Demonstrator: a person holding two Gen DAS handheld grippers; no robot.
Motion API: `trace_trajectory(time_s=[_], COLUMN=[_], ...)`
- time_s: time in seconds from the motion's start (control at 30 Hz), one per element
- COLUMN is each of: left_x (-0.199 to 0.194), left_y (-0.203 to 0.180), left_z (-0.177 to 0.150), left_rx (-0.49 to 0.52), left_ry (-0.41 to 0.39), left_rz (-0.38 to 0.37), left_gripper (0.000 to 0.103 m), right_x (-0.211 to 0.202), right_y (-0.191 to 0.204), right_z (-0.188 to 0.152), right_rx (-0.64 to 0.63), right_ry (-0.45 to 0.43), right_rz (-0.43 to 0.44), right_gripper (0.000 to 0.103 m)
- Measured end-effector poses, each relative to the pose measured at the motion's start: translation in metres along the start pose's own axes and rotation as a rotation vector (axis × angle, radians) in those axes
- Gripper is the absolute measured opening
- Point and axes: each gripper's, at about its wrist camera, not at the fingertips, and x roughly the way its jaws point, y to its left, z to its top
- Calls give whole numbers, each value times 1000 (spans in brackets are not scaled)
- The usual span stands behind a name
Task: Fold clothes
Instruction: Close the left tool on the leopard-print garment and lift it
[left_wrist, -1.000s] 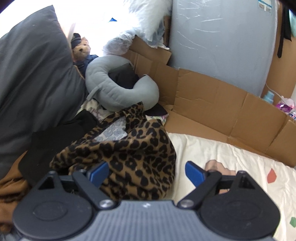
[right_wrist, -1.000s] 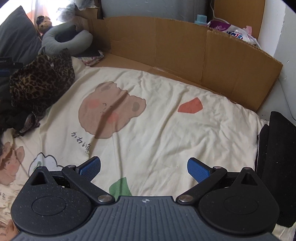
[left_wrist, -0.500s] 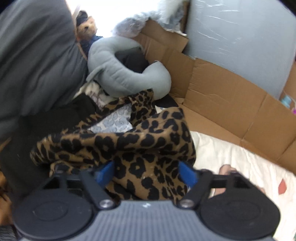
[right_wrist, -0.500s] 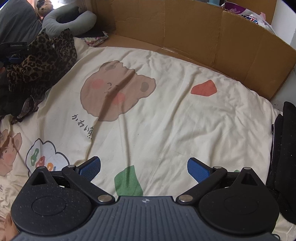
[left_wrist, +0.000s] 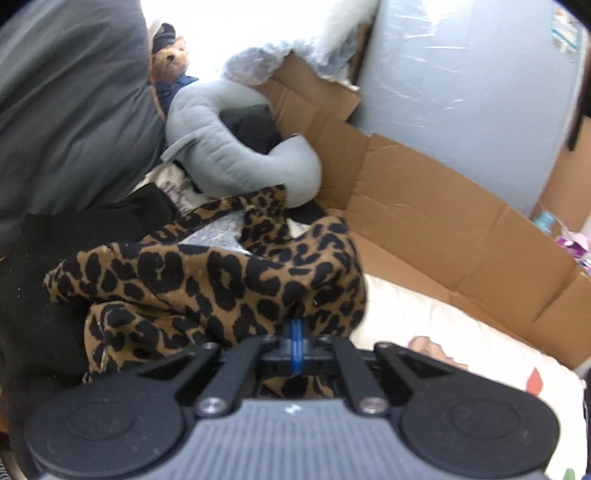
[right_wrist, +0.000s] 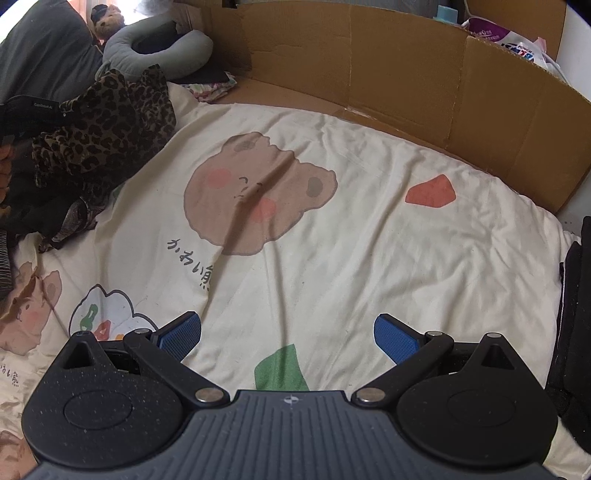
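At the left of the right wrist view, the leopard garment (right_wrist: 107, 125) lies crumpled in a heap of clothes at the bed's edge, nothing folded yet. The left gripper (left_wrist: 295, 332) has its fingers pressed together, pinching a bunch of that fabric. The right gripper (right_wrist: 288, 339) hangs with fingers spread over the bare sheet (right_wrist: 369, 258). Lifting, spreading and folding all remain.

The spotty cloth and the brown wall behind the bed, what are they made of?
The spotty cloth looks like soft, thin, matte fabric: it bunches into loose folds. The brown wall looks like plain cardboard: flat, dull brown panels with sharp creases and torn edges.
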Motion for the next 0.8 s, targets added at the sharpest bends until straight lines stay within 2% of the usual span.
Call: trace_trajectory(time_s=[0.43, 0.8], left_x=[-59, -84], left_y=[-31, -75], left_z=[-34, -90], left_rx=[-4, -8], left_ry=[-20, 80], left_rz=[-172, -352], left_gripper=[0, 0], right_x=[-10, -29], right_y=[2, 13], right_z=[2, 6], right_rx=[23, 36], right_ry=[-34, -91], right_rz=[55, 177], right_gripper=[102, 102])
